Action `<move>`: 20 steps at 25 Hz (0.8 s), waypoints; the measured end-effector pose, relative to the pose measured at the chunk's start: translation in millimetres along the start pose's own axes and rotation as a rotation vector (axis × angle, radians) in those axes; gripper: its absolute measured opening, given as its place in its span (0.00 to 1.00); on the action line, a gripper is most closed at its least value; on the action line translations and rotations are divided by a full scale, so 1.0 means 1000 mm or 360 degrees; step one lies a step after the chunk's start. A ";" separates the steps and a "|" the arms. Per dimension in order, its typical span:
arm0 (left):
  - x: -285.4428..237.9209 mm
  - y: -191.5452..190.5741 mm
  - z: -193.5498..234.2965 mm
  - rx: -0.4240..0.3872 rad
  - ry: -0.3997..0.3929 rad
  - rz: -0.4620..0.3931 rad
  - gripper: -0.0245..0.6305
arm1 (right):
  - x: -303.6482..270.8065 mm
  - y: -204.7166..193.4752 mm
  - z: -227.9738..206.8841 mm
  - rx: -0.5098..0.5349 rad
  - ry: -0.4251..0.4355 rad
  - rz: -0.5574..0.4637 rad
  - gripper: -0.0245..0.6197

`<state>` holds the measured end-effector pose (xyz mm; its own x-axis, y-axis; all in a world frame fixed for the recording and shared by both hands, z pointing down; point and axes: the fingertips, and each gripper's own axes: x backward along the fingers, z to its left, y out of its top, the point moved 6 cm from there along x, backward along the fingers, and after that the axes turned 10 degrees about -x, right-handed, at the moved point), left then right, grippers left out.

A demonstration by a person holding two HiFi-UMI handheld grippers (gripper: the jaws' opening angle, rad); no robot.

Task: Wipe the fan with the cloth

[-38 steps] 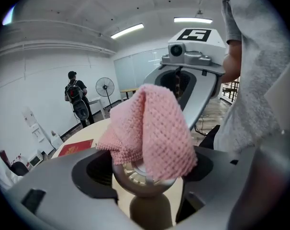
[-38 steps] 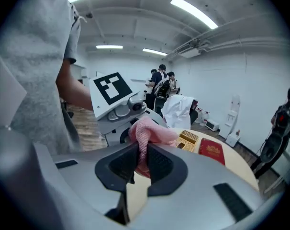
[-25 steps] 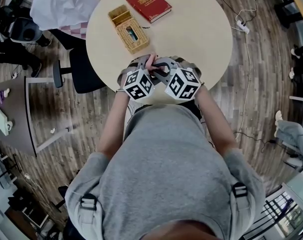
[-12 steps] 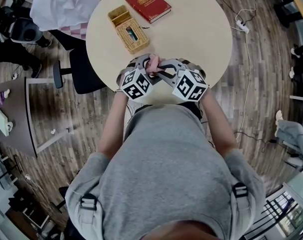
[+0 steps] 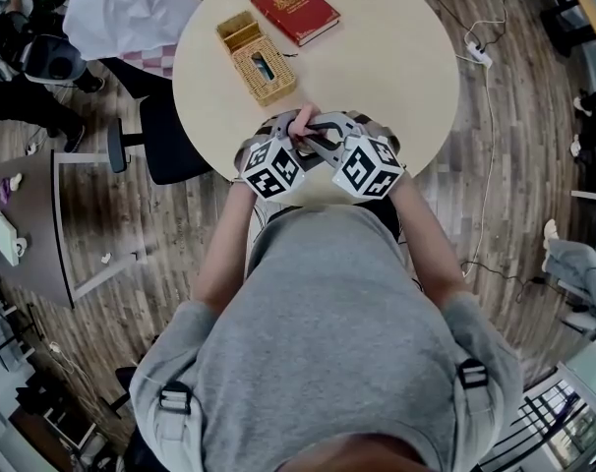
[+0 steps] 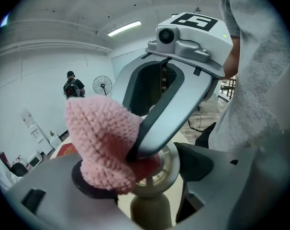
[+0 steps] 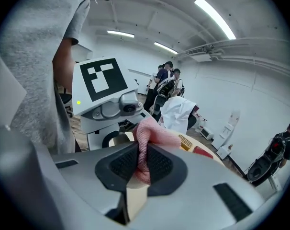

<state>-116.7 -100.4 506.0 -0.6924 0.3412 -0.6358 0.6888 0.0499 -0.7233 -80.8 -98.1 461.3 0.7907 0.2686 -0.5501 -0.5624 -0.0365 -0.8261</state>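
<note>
Round beige table, wood-plank floor, white walls.

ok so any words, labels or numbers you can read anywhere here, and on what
Red hardcover book on the round beige table: gold cover print, too small to read.
Black-and-white marker cubes: square code patterns only, no words.
Pink knitted cloth, cream fan, wicker box: no print visible.

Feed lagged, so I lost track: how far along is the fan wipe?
Done: right gripper is clamped on the pink cloth, left gripper holds the fan by its handle. In hand: cloth is pressed against the fan's round head. Left: the wiping itself; how much is already clean cannot be told.
</note>
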 end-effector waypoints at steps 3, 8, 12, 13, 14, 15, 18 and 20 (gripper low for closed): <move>0.002 -0.003 0.003 0.0036 0.0011 -0.0028 0.62 | 0.001 -0.001 0.006 0.0019 0.0038 -0.0010 0.11; 0.003 -0.008 0.004 0.0095 0.0045 -0.0054 0.62 | 0.011 -0.012 0.015 -0.0057 0.0095 -0.0044 0.11; 0.007 -0.005 0.005 0.0155 0.0073 -0.0109 0.62 | 0.025 -0.014 0.010 -0.0162 0.0036 -0.0187 0.11; 0.008 -0.003 0.005 0.0174 0.0073 -0.0132 0.62 | 0.030 -0.014 0.007 -0.0197 0.0016 -0.0230 0.11; 0.009 -0.001 0.005 0.0187 0.0070 -0.0153 0.62 | 0.034 -0.014 0.003 -0.0230 0.0000 -0.0269 0.11; 0.010 0.002 0.005 0.0197 0.0066 -0.0168 0.62 | 0.038 -0.013 -0.001 -0.0258 -0.0015 -0.0302 0.11; 0.011 0.014 0.002 0.0223 0.0046 -0.0224 0.62 | 0.048 -0.014 -0.012 -0.0325 -0.0034 -0.0373 0.11; 0.009 0.022 -0.002 0.0255 0.0031 -0.0273 0.62 | 0.057 -0.018 -0.019 -0.0385 -0.0029 -0.0414 0.11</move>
<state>-106.8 -94.7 484.9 -0.7911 0.3587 -0.4955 0.5172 -0.0403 -0.8549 -20.6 -100.7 442.3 0.8943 0.3157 -0.3172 -0.2676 -0.1908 -0.9444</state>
